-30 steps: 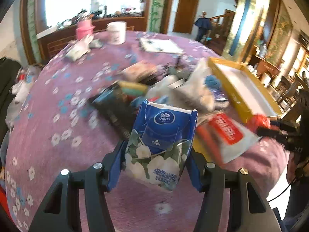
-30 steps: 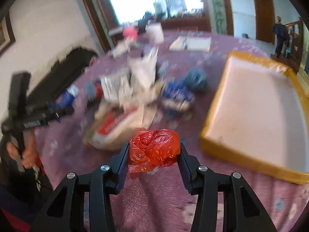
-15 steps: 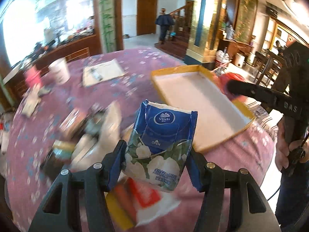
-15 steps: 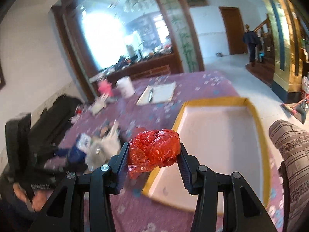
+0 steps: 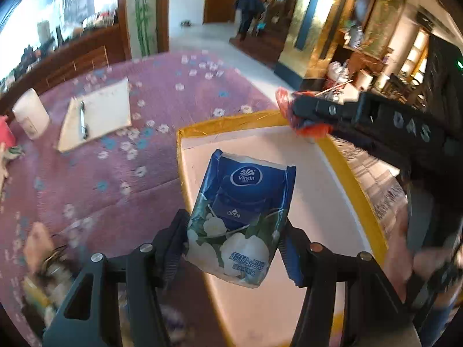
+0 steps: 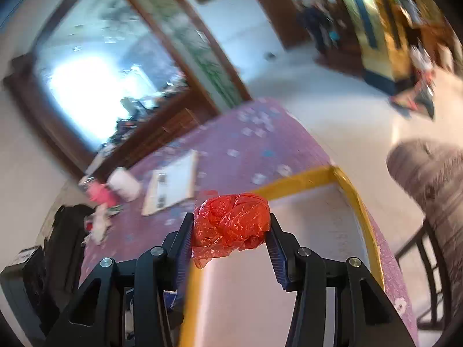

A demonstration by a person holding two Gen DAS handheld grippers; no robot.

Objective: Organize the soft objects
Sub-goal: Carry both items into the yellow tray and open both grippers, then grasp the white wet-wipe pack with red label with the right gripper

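Blue tissue pack (image 5: 240,219) sits clamped in the left gripper (image 5: 234,237), both fingers pressing its sides, pack upright w/ the "OPEN" flap facing the cam. Red plastic bag (image 6: 231,228), crumpled into a ball, is pinched in the right gripper (image 6: 230,232); in the left view it shows near the tray's far right corner (image 5: 303,118).

Step in hand: carry phase, both soft items up in the air over the yellow-rimmed tray (image 5: 341,156). Nothing in the tray yet, white floor bare in both views. Next move prob calls for lowering each item to the tray floor, then opening the fingers; pack should go down flat or it may tip, bag is light and may cling to a pad.

Edges/room: tray rim is raised on all visible sides, so items need to clear it before dropping. Pack hangs over the tray's left-middle part, bag over the far end, apart from each other, plenty of open floor btw them. Purple flowered tablecloth (image 5: 121,179) left of tray holds a notepad (image 5: 98,112) and a white cup (image 5: 30,112), well away. Person's knee (image 6: 428,179) is near the tray's right side.
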